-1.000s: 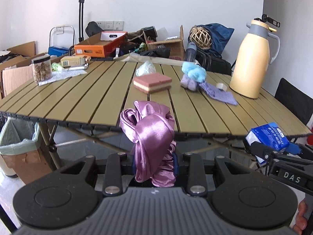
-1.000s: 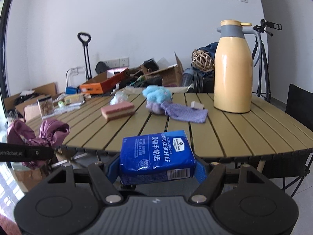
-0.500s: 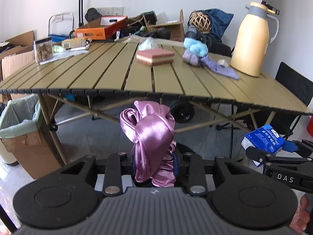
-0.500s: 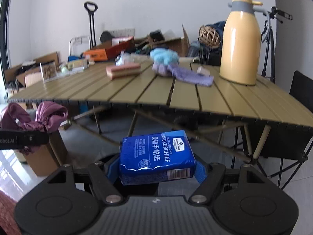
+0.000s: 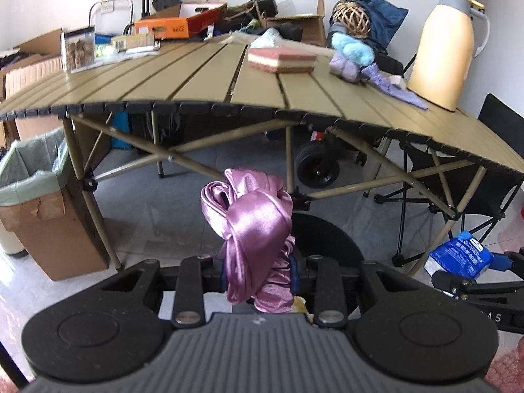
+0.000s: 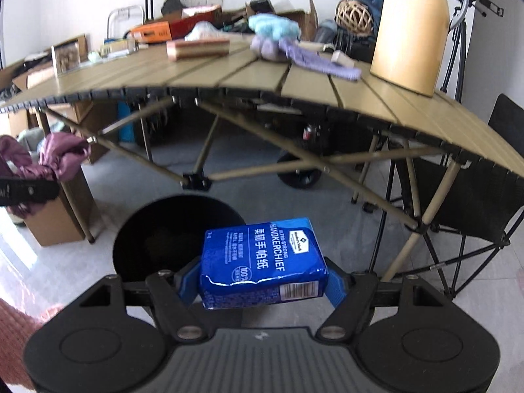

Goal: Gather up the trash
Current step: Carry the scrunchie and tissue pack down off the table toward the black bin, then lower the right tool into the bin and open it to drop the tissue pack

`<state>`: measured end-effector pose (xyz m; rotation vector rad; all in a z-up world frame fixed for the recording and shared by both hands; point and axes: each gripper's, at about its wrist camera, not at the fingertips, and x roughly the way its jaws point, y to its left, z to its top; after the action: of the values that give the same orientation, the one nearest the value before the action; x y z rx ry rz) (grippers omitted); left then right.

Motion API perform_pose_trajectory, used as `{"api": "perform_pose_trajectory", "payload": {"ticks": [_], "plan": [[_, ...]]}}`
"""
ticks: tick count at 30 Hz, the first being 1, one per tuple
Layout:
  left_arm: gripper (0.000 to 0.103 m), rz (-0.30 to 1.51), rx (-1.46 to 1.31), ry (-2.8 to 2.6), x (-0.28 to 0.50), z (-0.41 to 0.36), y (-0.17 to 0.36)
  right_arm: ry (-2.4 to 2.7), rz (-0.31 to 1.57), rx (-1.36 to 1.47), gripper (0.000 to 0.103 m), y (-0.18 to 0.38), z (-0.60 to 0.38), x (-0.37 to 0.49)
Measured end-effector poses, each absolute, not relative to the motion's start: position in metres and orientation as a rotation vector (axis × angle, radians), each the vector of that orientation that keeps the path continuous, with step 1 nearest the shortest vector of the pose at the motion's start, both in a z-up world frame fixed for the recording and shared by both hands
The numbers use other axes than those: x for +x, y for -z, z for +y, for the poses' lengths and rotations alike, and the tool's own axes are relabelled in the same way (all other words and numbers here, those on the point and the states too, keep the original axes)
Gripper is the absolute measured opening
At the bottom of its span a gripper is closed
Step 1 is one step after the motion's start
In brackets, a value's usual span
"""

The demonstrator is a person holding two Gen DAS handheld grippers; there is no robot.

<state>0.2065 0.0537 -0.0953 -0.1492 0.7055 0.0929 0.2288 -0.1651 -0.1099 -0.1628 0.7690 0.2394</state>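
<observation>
The left tongs (image 5: 258,271) are clamped tight on a crumpled purple satin cloth (image 5: 252,226), which bunches up above the pads and hides most of them; only slivers of blue pad show at either side of the fabric. The right tongs (image 6: 262,281) stand fairly wide, closed on a blue handkerchief tissue pack (image 6: 262,258) held crosswise, its barcode end facing the camera and its blue pads pressing on both short sides.

Both loads hang below the edge of the slatted table (image 5: 203,78), over grey floor. Directly behind them sits a round black bin (image 6: 173,232); in the left wrist view the cloth and the tongs' body cover all but its right rim, and its inside is too dark to make out. Farther left stands a cardboard box lined with a pale green bag (image 5: 36,177), cut off by the frame's edge.

On the table rest a pink layered sponge (image 5: 281,60), a blue and lilac fluffy cloth (image 5: 352,55), a yellow thermos jug (image 5: 442,49) whose top is cropped in the right wrist view, and a clear jar (image 5: 77,49) with blurred contents. A pink sleeve (image 6: 13,334) shows in the lower left corner of the right wrist view.
</observation>
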Motion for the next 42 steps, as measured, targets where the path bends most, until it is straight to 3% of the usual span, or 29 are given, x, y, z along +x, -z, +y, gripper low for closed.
{"api": "perform_pose_trajectory", "payload": {"ticks": [42], "plan": [[0.032,0.815,-0.250,-0.237,0.240,0.115,0.127,-0.308,1.073,-0.048,0.072,0.165,-0.065,0.322]]}}
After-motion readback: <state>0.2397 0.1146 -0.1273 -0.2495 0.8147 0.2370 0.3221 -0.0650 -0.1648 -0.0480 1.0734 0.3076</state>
